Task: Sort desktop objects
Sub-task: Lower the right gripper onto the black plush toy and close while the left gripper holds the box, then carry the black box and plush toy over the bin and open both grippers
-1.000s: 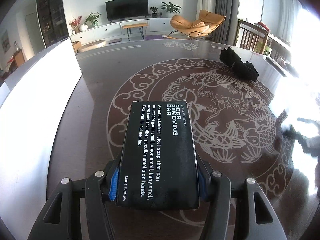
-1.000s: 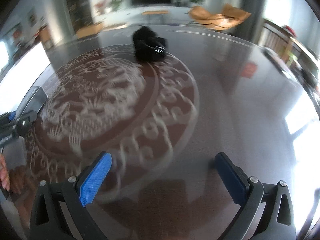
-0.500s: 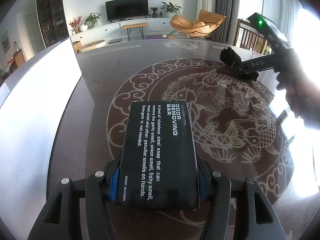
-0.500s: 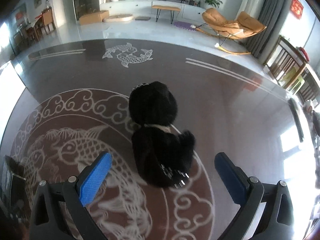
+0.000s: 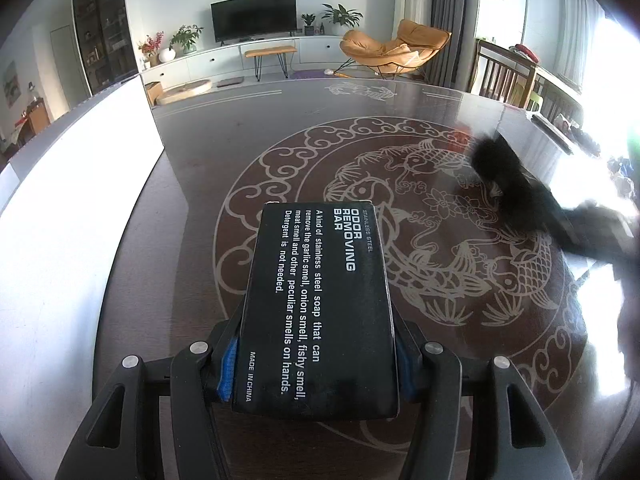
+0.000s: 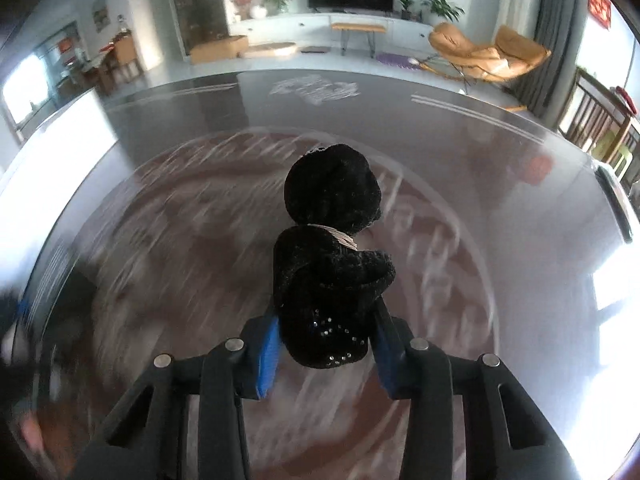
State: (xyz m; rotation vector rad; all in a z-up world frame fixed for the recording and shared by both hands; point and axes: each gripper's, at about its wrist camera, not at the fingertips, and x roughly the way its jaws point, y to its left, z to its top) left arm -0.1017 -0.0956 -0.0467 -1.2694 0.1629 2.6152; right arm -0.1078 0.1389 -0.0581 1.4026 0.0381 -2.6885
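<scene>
My left gripper [image 5: 316, 360] is shut on a black box [image 5: 320, 288] printed "ODOR REMOVING BAR", held flat above the dark glossy table [image 5: 440, 120] with its koi pattern. In the right wrist view a black plush toy [image 6: 332, 248] stands between the blue pads [image 6: 267, 354] of my right gripper [image 6: 324, 344]. The jaws are closing and both pads press on the toy's lower body. The table behind it is streaked with motion blur. In the left wrist view the same toy [image 5: 500, 164] and the right gripper [image 5: 584, 228] appear blurred at the right.
A flat dark remote-like thing [image 6: 616, 204] lies near the table's right edge. Wooden chairs [image 5: 504, 76] stand just beyond that edge. Bright window glare washes the table's left side [image 5: 80, 220]. A living room with a TV and an orange chair lies behind.
My right gripper swung over to the plush toy, its wide-open jaws closed onto it, and it now moves with the toy. The left gripper and box have not moved.
</scene>
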